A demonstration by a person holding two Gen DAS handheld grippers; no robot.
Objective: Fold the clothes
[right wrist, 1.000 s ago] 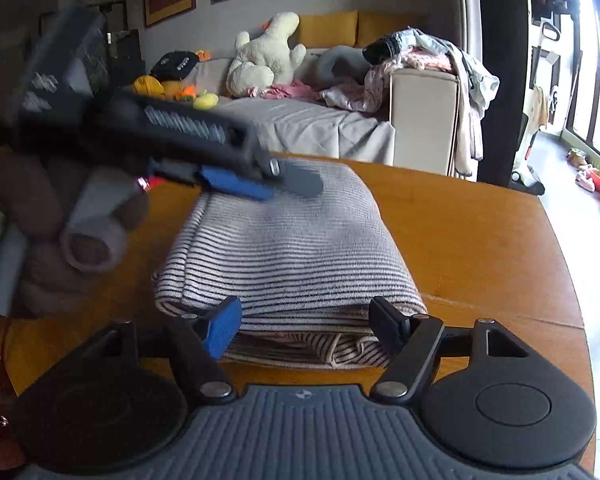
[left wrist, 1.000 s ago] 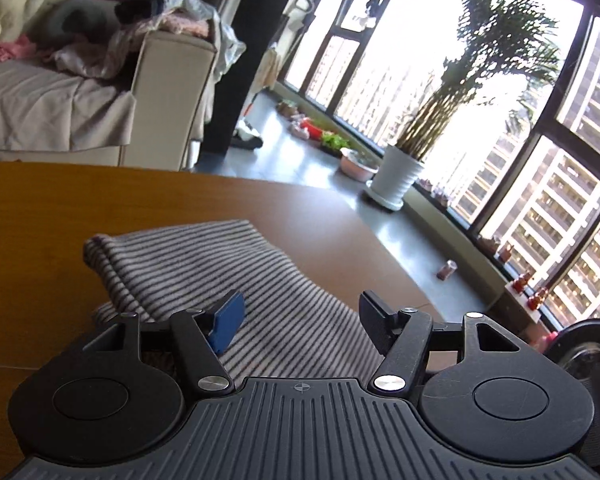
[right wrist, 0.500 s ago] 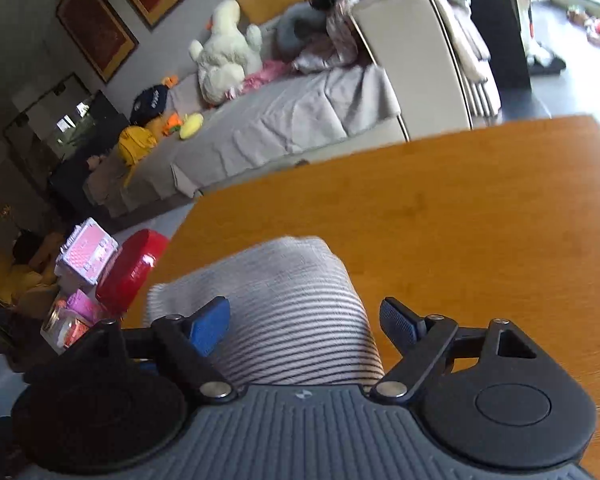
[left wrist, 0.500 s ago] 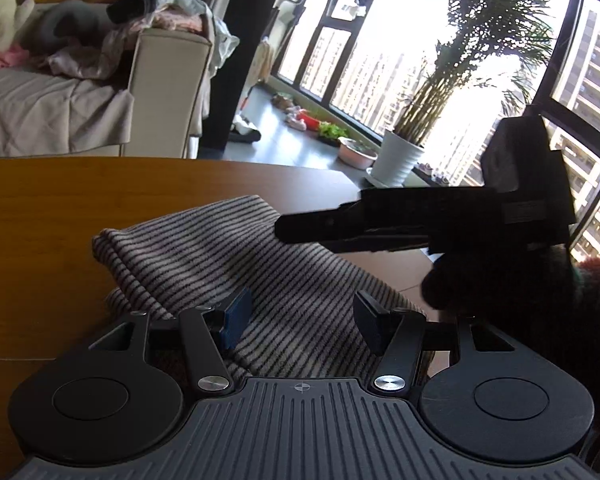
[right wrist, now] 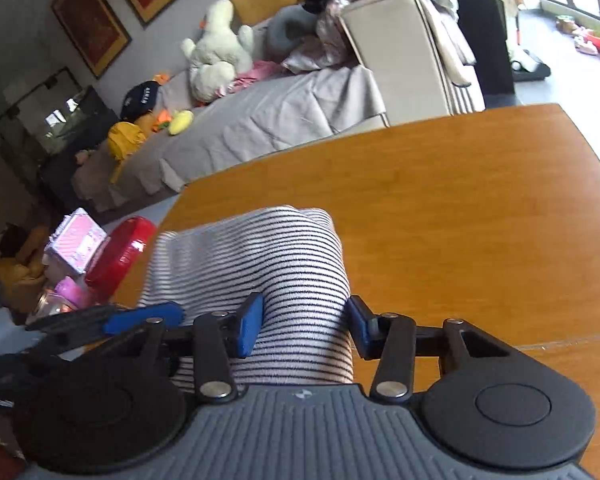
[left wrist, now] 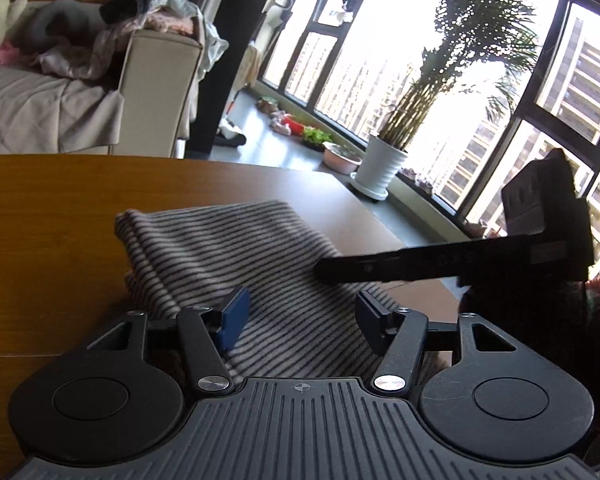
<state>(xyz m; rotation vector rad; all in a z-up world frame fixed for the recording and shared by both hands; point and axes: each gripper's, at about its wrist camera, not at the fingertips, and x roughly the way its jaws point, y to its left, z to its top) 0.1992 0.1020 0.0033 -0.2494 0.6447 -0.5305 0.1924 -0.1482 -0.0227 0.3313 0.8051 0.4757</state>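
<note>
Striped garment [left wrist: 236, 256] is lying on the counter [right wrist: 460, 208] in a compact folded bundle; you are holding both left tongs [left wrist: 298, 318] and right tongs [right wrist: 306, 326] apart over it, gripping nothing.

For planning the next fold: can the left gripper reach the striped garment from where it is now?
Probably yes. The left gripper is open right over the striped garment on the table. The right gripper crosses the cloth's right side but leaves the path free.
</note>
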